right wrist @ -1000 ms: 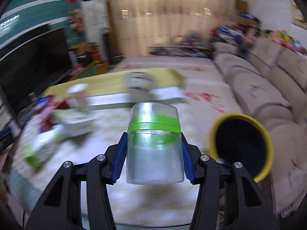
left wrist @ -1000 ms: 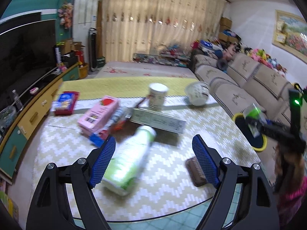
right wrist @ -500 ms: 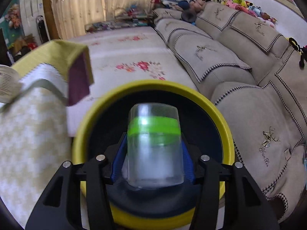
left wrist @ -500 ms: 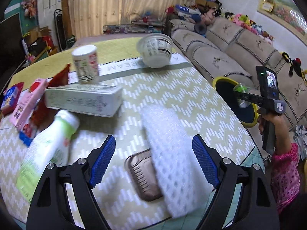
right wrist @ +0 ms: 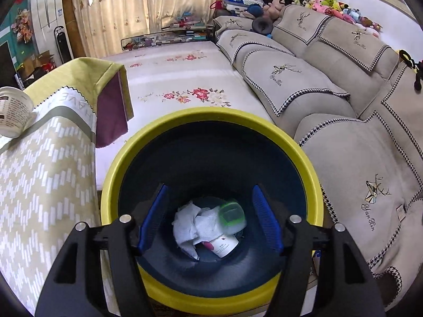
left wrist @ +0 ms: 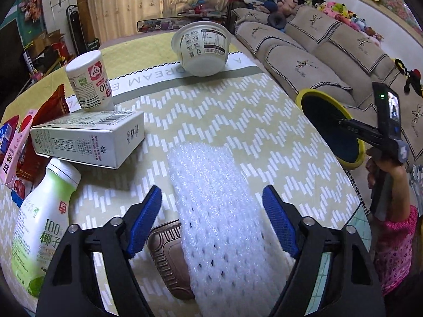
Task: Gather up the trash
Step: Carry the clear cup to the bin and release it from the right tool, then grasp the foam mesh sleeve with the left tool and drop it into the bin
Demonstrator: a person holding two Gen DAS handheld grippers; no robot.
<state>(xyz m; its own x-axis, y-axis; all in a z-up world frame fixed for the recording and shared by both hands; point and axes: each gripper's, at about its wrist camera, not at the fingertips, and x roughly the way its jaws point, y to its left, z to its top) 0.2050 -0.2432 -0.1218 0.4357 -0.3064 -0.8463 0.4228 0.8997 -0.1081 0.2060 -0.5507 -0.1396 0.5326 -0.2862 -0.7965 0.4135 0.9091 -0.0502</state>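
**Foam sleeve next: soft, light, take it mid-length**

Left gripper [left wrist: 211,219] straddles the white foam net sleeve [left wrist: 216,211] lying on the bench [left wrist: 264,121]. Its jaws are closing but the pads are not touching the foam yet. The sleeve looks very light and squashy and will likely collapse under the pads, so a grasp across the middle of its width seems best. A brown ribbed tray [left wrist: 169,259] lies partly under the sleeve and could drag along.

Right gripper [right wrist: 208,219] hangs over the yellow-rimmed bin [right wrist: 211,116], jaws opening, nothing between them. A clear cup with a green band [right wrist: 232,215] lies in the bin on crumpled tissue [right wrist: 190,227].

Count on the bench:
- 1 foam sleeve
- 1 brown tray
- 1 green-white bottle [left wrist: 39,235]
- 1 carton box [left wrist: 87,137]
- 1 small white bottle [left wrist: 88,82]
- 1 plastic bowl [left wrist: 202,49]
- a few snack packs [left wrist: 15,148] at left, number unclear
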